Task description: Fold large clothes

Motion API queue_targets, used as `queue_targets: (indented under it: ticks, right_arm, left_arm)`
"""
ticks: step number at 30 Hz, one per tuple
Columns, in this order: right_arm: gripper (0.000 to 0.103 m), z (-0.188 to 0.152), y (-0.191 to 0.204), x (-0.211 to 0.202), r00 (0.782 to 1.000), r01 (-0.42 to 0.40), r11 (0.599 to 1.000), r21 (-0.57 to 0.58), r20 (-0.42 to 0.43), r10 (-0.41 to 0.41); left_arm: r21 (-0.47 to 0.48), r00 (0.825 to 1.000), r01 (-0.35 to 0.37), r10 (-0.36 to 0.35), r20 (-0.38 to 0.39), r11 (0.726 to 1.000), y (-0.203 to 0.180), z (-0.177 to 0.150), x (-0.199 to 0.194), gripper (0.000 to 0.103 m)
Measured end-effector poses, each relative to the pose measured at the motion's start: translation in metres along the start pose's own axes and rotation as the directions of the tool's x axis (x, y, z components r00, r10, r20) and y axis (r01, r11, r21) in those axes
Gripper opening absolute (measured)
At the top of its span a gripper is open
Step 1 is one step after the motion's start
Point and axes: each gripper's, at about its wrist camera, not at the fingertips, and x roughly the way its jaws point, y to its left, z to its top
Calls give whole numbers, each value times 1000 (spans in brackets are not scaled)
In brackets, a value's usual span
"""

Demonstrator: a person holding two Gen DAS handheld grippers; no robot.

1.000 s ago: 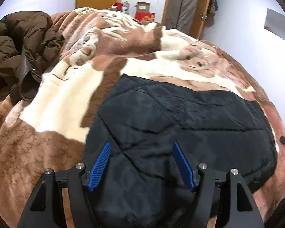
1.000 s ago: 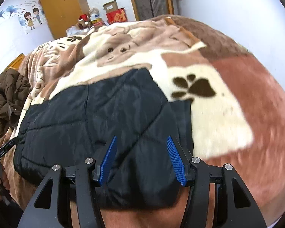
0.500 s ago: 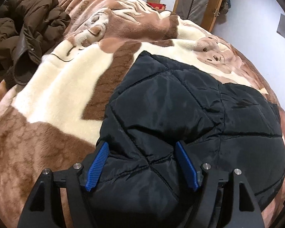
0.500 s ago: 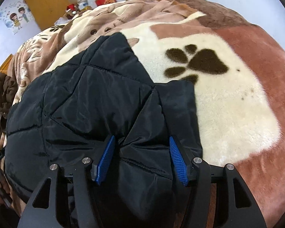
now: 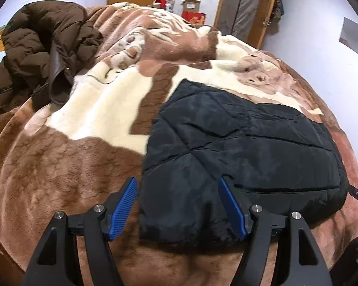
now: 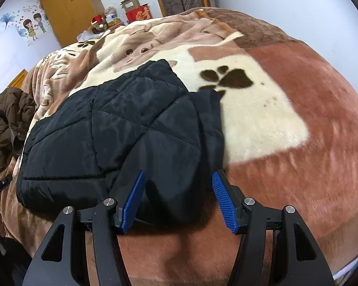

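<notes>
A black quilted jacket (image 5: 238, 147) lies folded on the brown and cream bear-print blanket (image 5: 59, 162); it also shows in the right wrist view (image 6: 121, 131). My left gripper (image 5: 179, 207) is open, its blue pads either side of the jacket's near left corner, not touching it. My right gripper (image 6: 177, 201) is open over the jacket's near right corner, holding nothing. A sleeve or flap lies folded across the body at each end.
A crumpled brown puffer coat (image 5: 40, 54) lies at the bed's far left, also in the right wrist view (image 6: 4, 119). Boxes (image 5: 193, 12) and a wooden wardrobe (image 6: 66, 12) stand beyond the bed. A white wall runs along the right side.
Both grippers have drawn back toward the near edge of the bed. The jacket's corners, which sat between the open pads half a second ago, now lie flat ahead of them.
</notes>
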Motion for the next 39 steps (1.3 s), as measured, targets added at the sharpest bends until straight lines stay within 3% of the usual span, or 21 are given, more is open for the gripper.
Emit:
queue_targets:
  ticks: [9, 19, 22, 28, 33, 39]
  right_arm:
    - [59, 8, 6, 5, 1000, -7, 999, -33, 6, 7]
    - [59, 18, 7, 30, 1000, 5, 1000, -23, -19, -6]
    - [65, 18, 4, 35, 999, 16, 1000, -20, -28, -17]
    - [65, 18, 1, 43, 999, 20, 1000, -15, -42, -20]
    - [69, 19, -9, 56, 998, -6, 1000, 10, -67, 7]
    - [72, 22, -19, 72, 994, -46, 998, 39, -93, 49]
  left_arm:
    - [0, 999, -49, 49, 16, 999, -10, 1, 0, 72]
    - [21, 996, -83, 83, -6, 996, -13, 9, 27, 72]
    - [18, 996, -91, 91, -13, 996, -10, 9, 32, 72]
    - [11, 995, -96, 96, -25, 995, -5, 12, 45, 72]
    - [-12, 996, -79, 78, -45, 997, 7, 18, 63, 74]
    - [-101, 997, -3, -5, -74, 995, 33, 24, 87, 77]
